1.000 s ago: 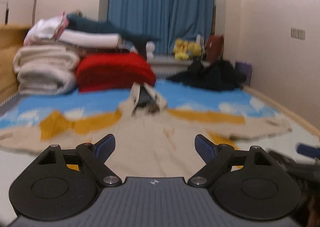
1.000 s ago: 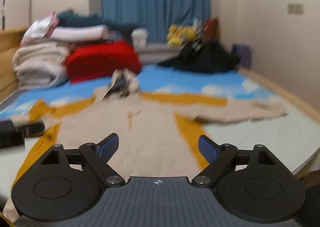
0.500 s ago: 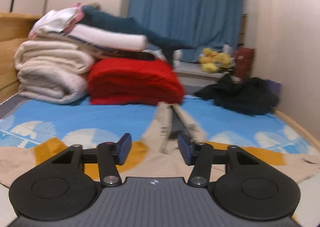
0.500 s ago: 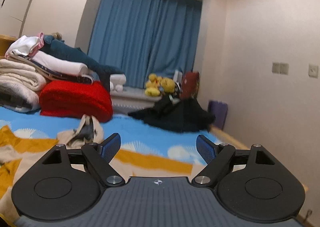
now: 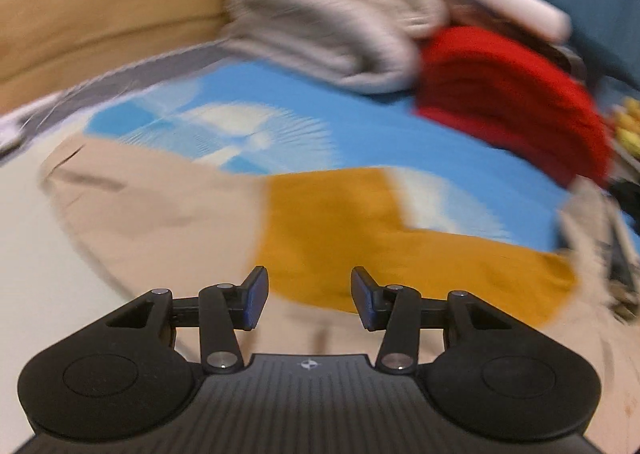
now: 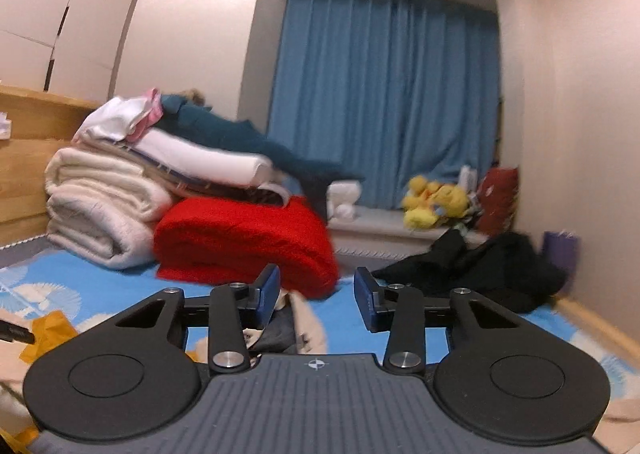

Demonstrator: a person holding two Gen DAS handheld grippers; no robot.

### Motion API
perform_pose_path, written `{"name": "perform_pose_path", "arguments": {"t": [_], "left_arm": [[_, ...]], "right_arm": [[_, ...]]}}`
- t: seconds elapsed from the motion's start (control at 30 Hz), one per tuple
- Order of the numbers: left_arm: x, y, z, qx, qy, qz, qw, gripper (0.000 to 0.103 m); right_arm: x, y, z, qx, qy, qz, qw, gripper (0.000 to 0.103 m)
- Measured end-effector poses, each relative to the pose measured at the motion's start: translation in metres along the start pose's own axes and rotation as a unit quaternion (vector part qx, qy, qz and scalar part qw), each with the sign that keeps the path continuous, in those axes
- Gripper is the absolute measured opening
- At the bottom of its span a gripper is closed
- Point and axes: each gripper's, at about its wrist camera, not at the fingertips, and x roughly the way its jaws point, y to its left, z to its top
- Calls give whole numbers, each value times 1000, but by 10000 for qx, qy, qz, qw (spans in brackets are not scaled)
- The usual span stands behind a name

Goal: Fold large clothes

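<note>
Since a second ago both views have swung away from the spread-out garment's middle: the left wrist view now tilts down over one sleeve, and the right wrist view has lifted to look level across the room at the collar end. The blue bedsheet printed with white fan shapes (image 5: 360, 125) covers the bed, and on it lies the large beige top with mustard-yellow panels (image 5: 332, 221), laid out flat, its sleeve reaching toward the left of the left wrist view. Behind it, at the head of the bed, stands a stack of rolled cream blankets (image 6: 96, 209) with white and teal clothes heaped on top, and just beside it a folded red fleece blanket (image 6: 240, 246). A blue pleated curtain (image 6: 384, 105) fills the window recess; a crumpled black garment (image 6: 480, 270) lies near the right wall, with yellow plush toys (image 6: 432, 201) on the sill behind. The left gripper (image 5: 310, 296) hangs over the seam where mustard meets beige, its jaws about half apart with nothing pinched; the motion blur makes it hard to tell whether the tips touch the cloth. The right gripper (image 6: 317, 296) has its jaws closing, and the top's beige collar (image 6: 308, 322) rises between them, seemingly not yet pressed by either pad.
</note>
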Motion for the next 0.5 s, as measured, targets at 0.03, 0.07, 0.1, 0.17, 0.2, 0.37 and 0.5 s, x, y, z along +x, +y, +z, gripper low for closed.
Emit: {"name": "perform_pose_path", "arguments": {"t": [0.03,0.07,0.1,0.17,0.2,0.37,0.5], "left_arm": [[10,16,2,-170,80,163,9997,53],[15,29,2,-294,118,290,9991,54],[24,46,4,-441,159,478,9978,55],[33,70,6,-728,216,757,9942,61],[37,85,7,-932,238,875,9915,62],[49,142,13,-1752,205,1357,9749,63],[57,179,14,-2397,152,1391,9607,63]], "right_arm": [[13,3,-7,84,239,83,9996,41],[23,5,-10,160,401,178,9989,39],[30,7,-14,189,507,249,9982,39],[45,11,-13,64,549,347,9979,39],[49,14,-11,-13,530,365,9979,39],[71,18,-19,195,888,351,9952,39],[74,32,-25,307,1069,369,9931,39]]}}
